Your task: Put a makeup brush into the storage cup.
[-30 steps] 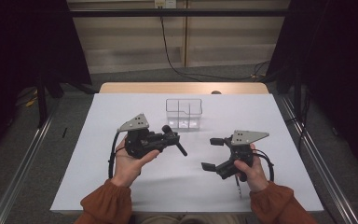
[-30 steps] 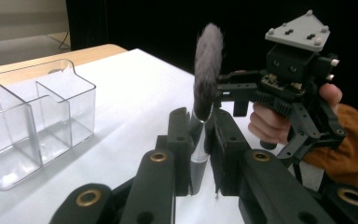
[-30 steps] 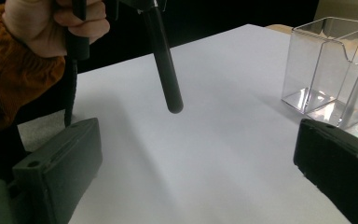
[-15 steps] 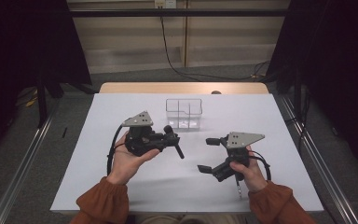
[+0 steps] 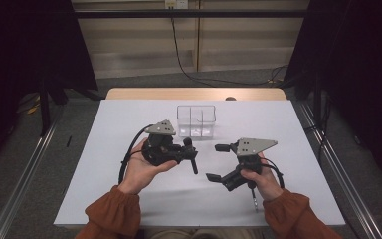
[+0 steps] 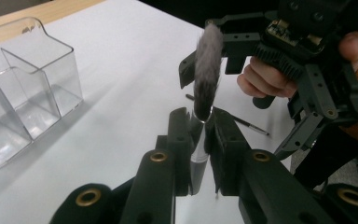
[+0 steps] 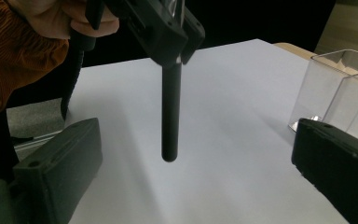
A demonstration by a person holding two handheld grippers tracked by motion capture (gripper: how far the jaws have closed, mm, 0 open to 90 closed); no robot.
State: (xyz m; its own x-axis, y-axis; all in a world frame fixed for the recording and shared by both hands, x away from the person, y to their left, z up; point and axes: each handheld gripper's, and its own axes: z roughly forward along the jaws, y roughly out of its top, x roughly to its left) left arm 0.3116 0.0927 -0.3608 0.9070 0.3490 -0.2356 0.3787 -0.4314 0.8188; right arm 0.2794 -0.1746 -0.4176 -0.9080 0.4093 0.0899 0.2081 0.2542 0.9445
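No writing shows on the brush or clear organizer.

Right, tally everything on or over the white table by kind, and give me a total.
Grey-bristled makeup brush with black handle: 1
Thin dark pencil-like stick: 1
Clear plastic compartment box: 1
Black handheld tools: 2, the left tool and the right tool
Total: 5
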